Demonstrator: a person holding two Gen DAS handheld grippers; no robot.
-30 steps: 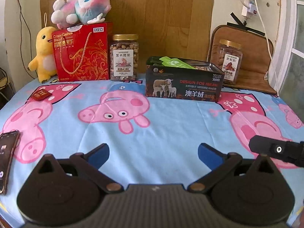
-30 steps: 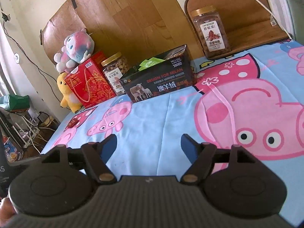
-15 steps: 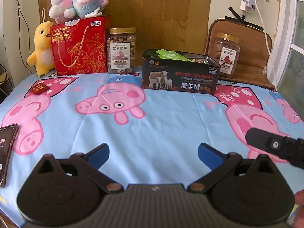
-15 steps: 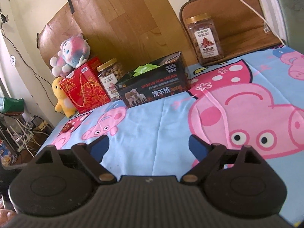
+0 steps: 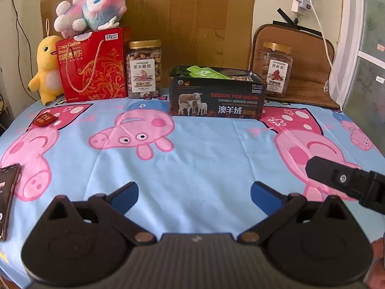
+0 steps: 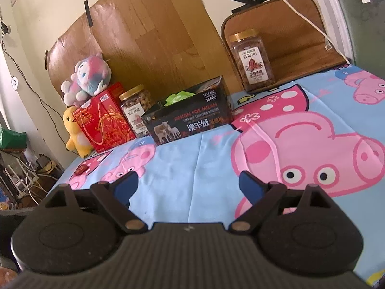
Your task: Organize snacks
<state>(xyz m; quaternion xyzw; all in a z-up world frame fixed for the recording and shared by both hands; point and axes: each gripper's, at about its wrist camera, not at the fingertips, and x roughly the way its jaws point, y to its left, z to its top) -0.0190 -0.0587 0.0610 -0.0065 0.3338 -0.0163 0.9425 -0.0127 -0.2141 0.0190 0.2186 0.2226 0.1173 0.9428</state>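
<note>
While both tools hang low over the cartoon-pig tablecloth, your left gripper has its blue-tipped fingers spread wide apart with nothing between them, and your right gripper is spread the same way, also holding nothing. Ahead of you, the dark open box printed with sheep stands at the far middle of the table, and a green packet sticks up out of its top. To the box's left stands a gold-lidded nut jar, just beside a red gift bag; a pink-and-blue plush lies on top of that bag, and a yellow duck plush sits at its left side. A second nut jar stands to the right of the box, on a brown cushion leaning at the wall. A small red packet lies alone on the cloth near the left edge, well apart from the box. A phone lies at the near left edge. In the left wrist view, part of your right tool juts in from the right side above the cloth.
</note>
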